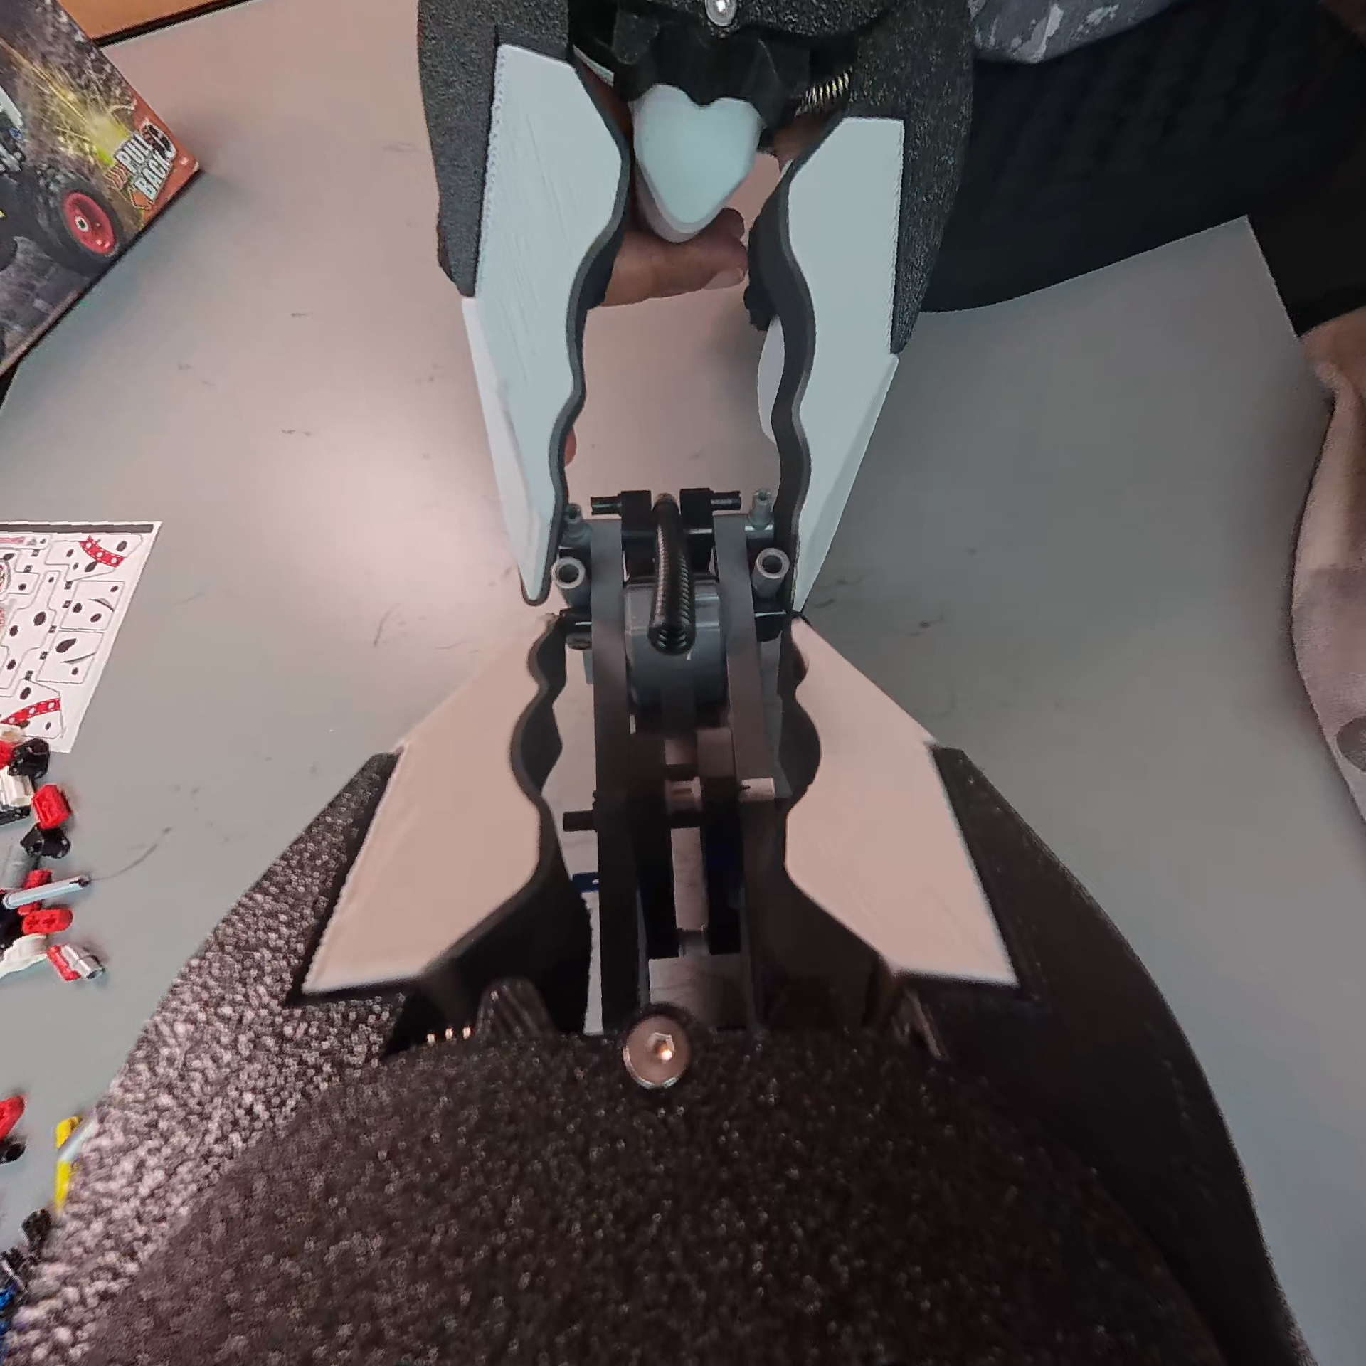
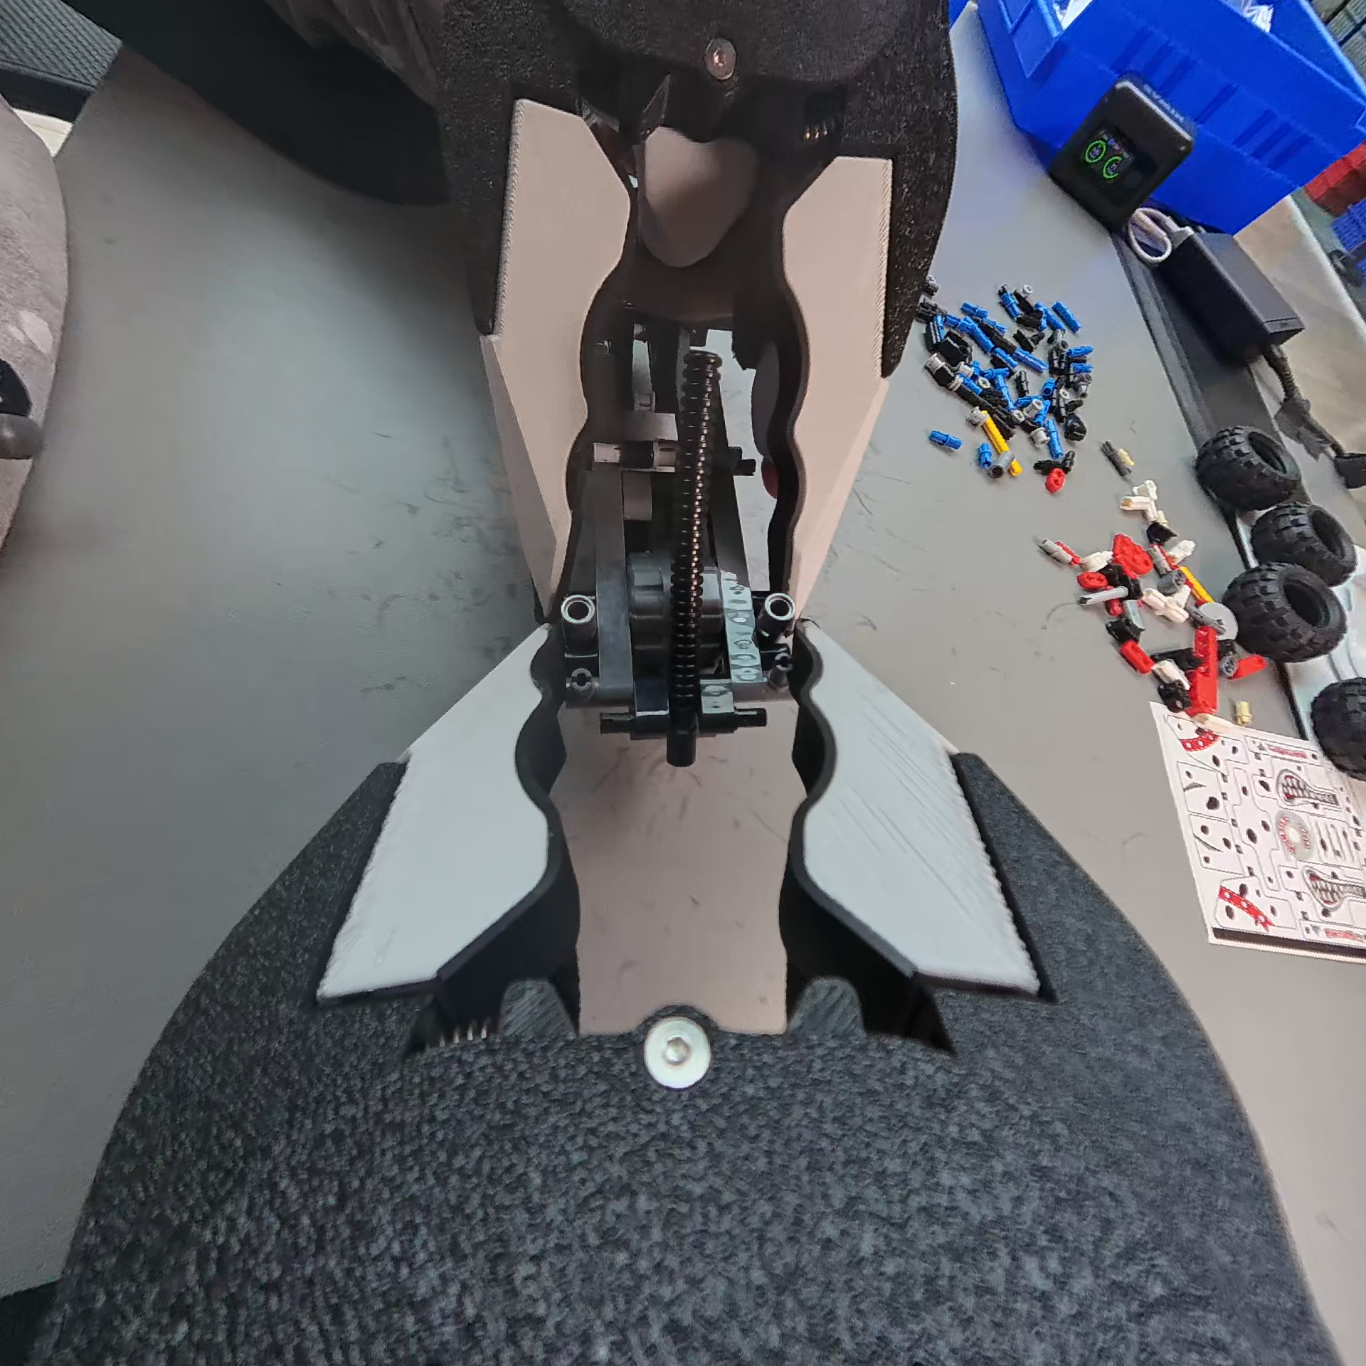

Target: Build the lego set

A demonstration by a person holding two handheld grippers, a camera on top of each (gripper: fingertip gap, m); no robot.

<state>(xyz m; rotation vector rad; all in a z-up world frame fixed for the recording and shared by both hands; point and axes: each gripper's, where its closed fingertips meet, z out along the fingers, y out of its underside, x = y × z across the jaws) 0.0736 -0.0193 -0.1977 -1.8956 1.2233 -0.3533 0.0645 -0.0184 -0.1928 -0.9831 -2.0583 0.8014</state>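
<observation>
A black and grey lego chassis [image 1: 669, 665] with a black ribbed hose [image 1: 669, 584] along its top is held above the grey table [image 1: 296, 443]. My left gripper [image 1: 673, 628] is shut on the chassis, which lies lengthwise between its fingers. My right gripper [image 1: 671, 591] faces it from the far side, its fingertips pressed on the side connectors of the chassis end. In the right wrist view the chassis [image 2: 650, 636] and hose [image 2: 691, 517] sit between my right gripper [image 2: 673, 639] and the left gripper [image 2: 674, 613] opposite.
The set's box [image 1: 74, 185], a sticker sheet [image 1: 66, 628] and loose red and white pieces [image 1: 37, 887] lie on one side. The right wrist view shows blue and black pins [image 2: 1013, 369], red pieces [image 2: 1168, 606], tyres [image 2: 1286, 591] and a blue bin [image 2: 1183, 74]. The tips of both grippers are at nearly the same place.
</observation>
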